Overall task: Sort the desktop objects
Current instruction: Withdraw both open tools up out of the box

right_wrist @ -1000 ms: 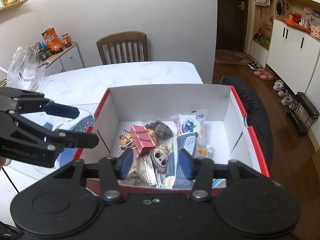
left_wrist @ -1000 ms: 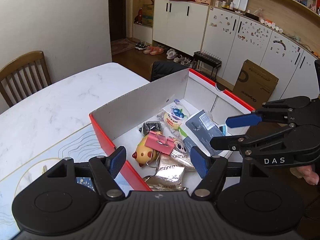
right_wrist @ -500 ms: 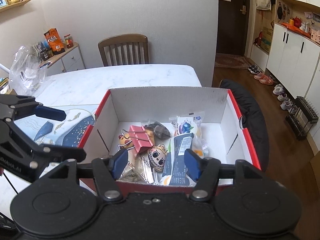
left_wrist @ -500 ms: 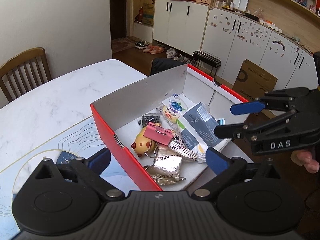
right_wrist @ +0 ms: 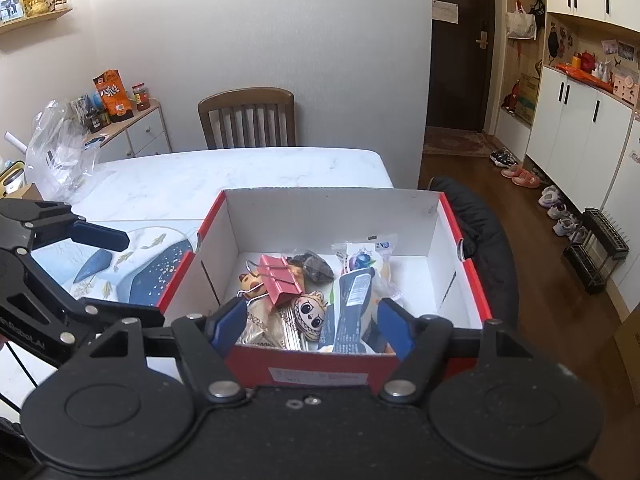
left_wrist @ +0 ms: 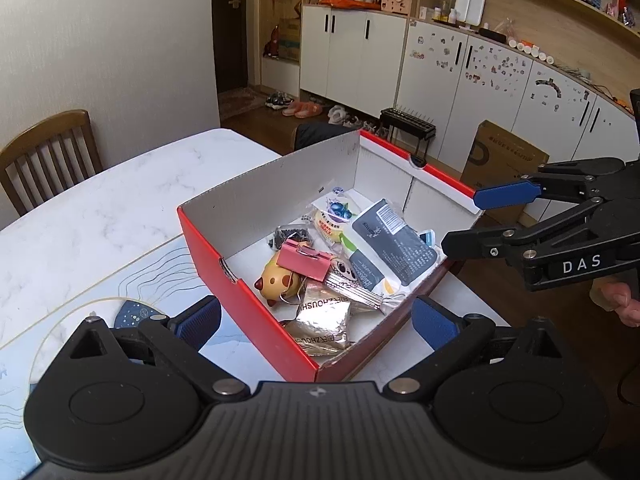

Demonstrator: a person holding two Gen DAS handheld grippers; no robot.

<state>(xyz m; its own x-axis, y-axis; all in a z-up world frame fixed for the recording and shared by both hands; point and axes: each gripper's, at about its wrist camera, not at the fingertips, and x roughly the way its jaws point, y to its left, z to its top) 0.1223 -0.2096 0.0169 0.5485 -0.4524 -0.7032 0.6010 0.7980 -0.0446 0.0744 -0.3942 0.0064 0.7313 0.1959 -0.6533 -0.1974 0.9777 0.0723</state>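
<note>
Brown wooden slat-back chair [right_wrist: 247,118] against the wall. White cabinets [left_wrist: 352,60] opposite. Shoes [right_wrist: 520,176] on dark wooden floor [right_wrist: 532,256].

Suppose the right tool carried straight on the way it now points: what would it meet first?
Probably the near red wall of the box, which lies right ahead of the right tool. If it cleared that rim, the dark snack packet would come next. Depth is hard to judge.
</note>
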